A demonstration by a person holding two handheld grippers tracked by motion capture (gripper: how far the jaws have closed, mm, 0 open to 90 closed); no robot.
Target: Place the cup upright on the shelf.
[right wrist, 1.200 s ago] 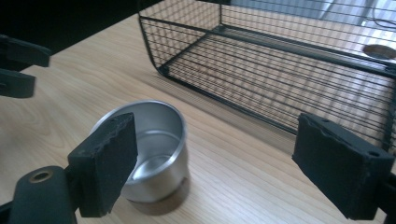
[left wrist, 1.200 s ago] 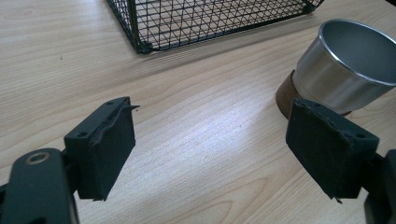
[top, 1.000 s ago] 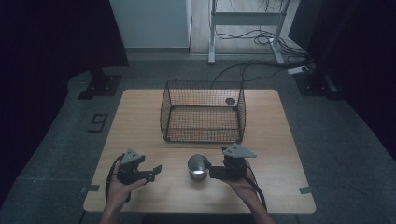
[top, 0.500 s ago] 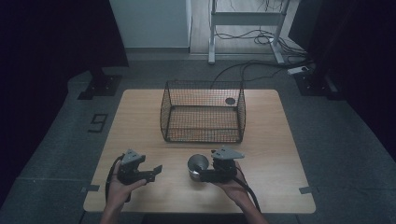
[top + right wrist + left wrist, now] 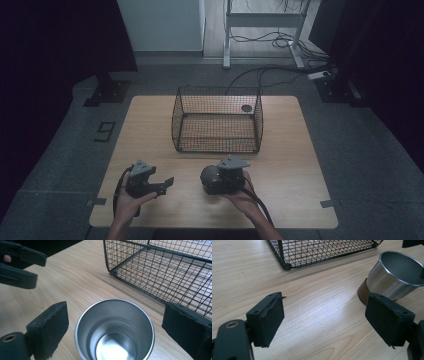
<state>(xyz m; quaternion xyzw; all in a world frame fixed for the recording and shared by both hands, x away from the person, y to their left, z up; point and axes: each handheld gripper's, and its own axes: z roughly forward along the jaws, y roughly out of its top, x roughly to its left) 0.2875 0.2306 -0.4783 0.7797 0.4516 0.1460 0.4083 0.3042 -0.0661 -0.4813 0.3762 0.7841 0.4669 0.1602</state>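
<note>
The steel cup (image 5: 115, 331) stood upright on the wooden table (image 5: 295, 150), near its front edge and just in front of the wire basket (image 5: 217, 120), which sat empty at the middle of the table. In the right gripper view the cup sat between that gripper's two black pads, its open mouth facing the camera; the right gripper (image 5: 212, 181) had just been opening its jaws, and they stood spread to either side of the rim with a gap on both sides, pressing on nothing. The left gripper (image 5: 167, 183) rested apart to the cup's left, its jaws wide apart and empty above bare wood, with the cup off to one side in its own view (image 5: 395, 275). The cup looked like thin, polished metal with a brown band round its foot: probably light, rigid enough not to give under the pads, and unlikely to break if dropped, though it might dent or ring. Its smooth, slightly flaring wall would likely be slippery, so a squeeze high at the rim could let it slide down or tip. A better hold would seem to be across the body, pads on opposite sides at mid-height or lower toward the brown band, where the surface looked less glossy, with firm, even pressure. Being empty and open-topped, it should lift easily, but a bump against the basket's wire edge could knock it askew.
</note>
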